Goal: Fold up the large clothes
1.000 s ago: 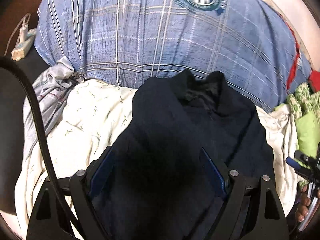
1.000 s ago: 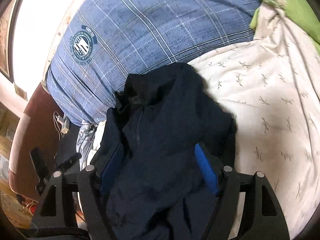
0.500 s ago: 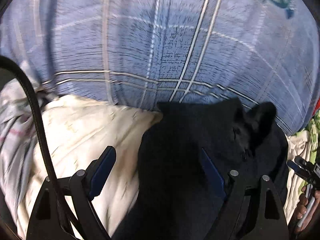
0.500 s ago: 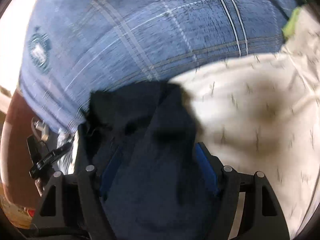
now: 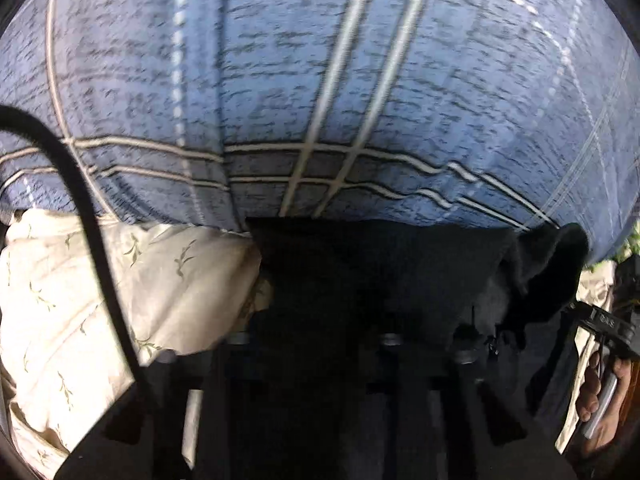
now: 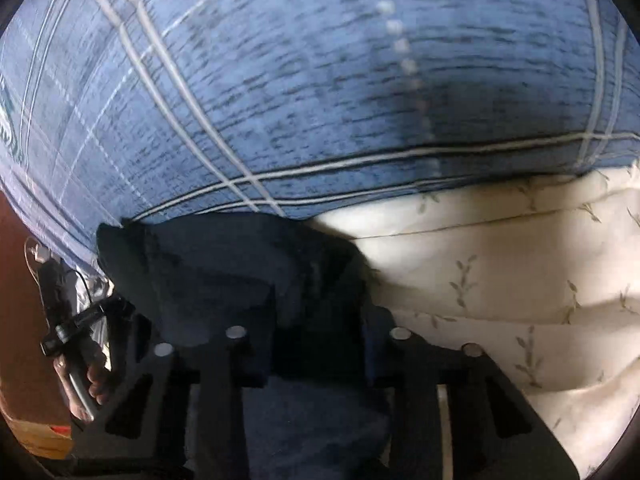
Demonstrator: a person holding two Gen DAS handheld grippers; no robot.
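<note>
Two grippers work on one dark navy garment (image 5: 360,264), which lies on a cream sheet with small leaf sprigs (image 5: 72,300), right against the lower edge of a large blue checked cover (image 5: 320,80).

From the left wrist view, the left gripper (image 5: 316,320) points steeply down into the dark cloth. Its jaws have just been closing and now stand narrow, with the cloth bunched between them, so it grips the garment. The pads themselves are lost in shadow. A black cable (image 5: 92,220) curves across the left side of this view. At the right edge, the person's other hand (image 5: 604,392) holds the handle of the second tool.

From the right wrist view, the right gripper (image 6: 316,320) is also nearly closed; its jaws have just been closing too, and a thick fold of the navy cloth is pinched between them. The garment's collar part (image 6: 128,248) touches the blue cover. At the left edge, fingers (image 6: 96,384) of the other hand wrap the other tool's handle.
</note>
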